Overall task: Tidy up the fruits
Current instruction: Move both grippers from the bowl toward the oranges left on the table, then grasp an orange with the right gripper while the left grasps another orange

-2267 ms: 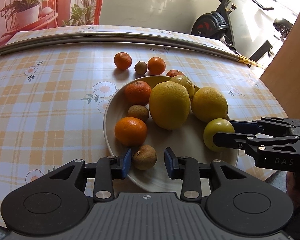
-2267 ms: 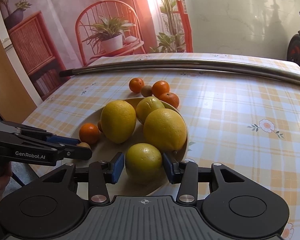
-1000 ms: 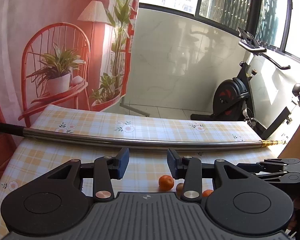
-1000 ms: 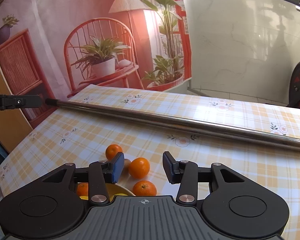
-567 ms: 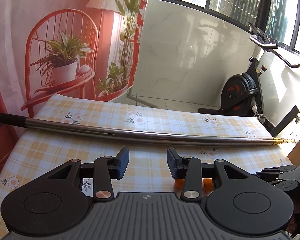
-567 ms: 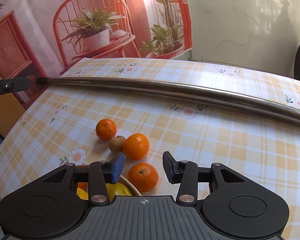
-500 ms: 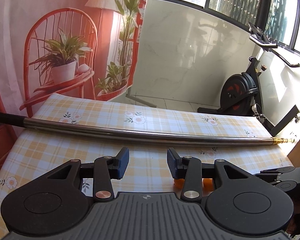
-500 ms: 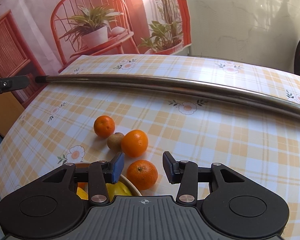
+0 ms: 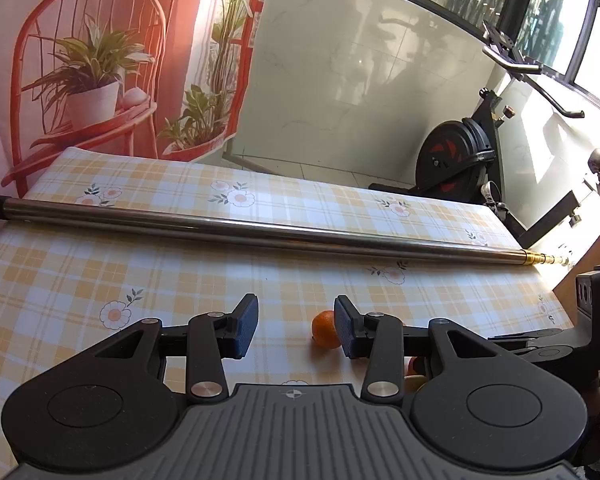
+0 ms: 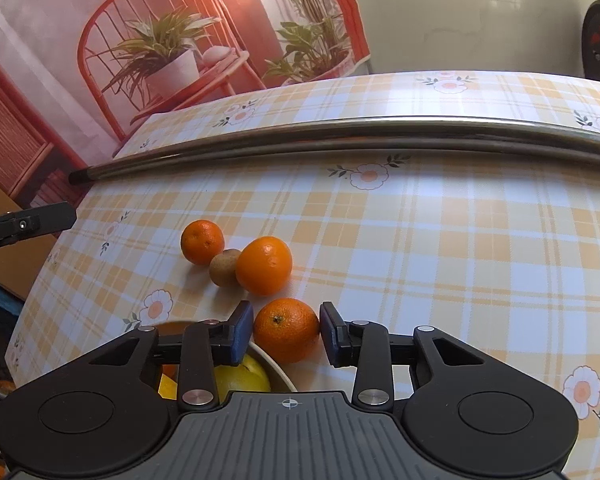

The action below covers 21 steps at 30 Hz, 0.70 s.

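Four fruits lie loose on the counter (image 10: 440, 240): three oranges and one small brown fruit (image 10: 224, 266); the nearest orange (image 10: 286, 329), just beside the bowl (image 10: 278, 370), sits between the right gripper's (image 10: 286, 334) open fingers; closing squarely across its middle should prevent rolling; the left gripper (image 9: 296, 326) hangs open, empty.

On the checked tablecloth (image 10: 440, 240), a long metal pole (image 10: 340, 136) lies far across — three round oranges (image 10: 264, 266) and a small brown fruit (image 10: 224, 267) cluster nearer, just beyond the pale bowl (image 10: 274, 366).
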Each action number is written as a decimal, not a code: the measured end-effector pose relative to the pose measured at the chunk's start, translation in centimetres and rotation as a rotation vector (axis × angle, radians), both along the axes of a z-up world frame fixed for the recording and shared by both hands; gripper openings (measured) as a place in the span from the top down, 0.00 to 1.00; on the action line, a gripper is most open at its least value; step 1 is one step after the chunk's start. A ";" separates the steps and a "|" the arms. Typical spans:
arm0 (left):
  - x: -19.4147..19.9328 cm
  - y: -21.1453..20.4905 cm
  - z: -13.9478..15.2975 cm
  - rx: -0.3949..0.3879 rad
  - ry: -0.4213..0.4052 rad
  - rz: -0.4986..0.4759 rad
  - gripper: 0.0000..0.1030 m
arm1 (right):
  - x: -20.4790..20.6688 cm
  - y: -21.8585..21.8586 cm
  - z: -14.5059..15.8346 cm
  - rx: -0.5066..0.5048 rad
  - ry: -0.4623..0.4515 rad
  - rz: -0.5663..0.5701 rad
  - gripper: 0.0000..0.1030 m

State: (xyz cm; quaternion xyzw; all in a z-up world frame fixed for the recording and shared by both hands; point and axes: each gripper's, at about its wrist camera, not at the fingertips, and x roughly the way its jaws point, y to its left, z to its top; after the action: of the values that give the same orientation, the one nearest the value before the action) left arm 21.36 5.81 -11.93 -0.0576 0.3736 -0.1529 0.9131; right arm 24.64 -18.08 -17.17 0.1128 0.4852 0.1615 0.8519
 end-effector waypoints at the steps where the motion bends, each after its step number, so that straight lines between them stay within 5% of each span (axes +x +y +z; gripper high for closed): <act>1: 0.2 -0.2 -0.3 0.000 0.013 -0.010 0.57 | -0.1 -0.1 0.0 0.002 -0.004 -0.006 0.68; 10: 2.3 -1.6 -3.2 -0.045 0.116 -0.036 0.58 | -2.6 -1.9 0.8 -0.036 -0.131 -0.075 0.68; 21: 4.9 -2.8 -5.8 -0.108 0.195 0.011 0.58 | -4.3 -3.2 0.6 -0.020 -0.171 -0.118 0.68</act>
State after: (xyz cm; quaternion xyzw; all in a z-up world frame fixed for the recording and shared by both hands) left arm 26.27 3.00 -17.71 -0.1235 0.4517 -0.1616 0.8687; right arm 20.32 -21.33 -16.59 0.1185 0.4047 0.1156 0.8993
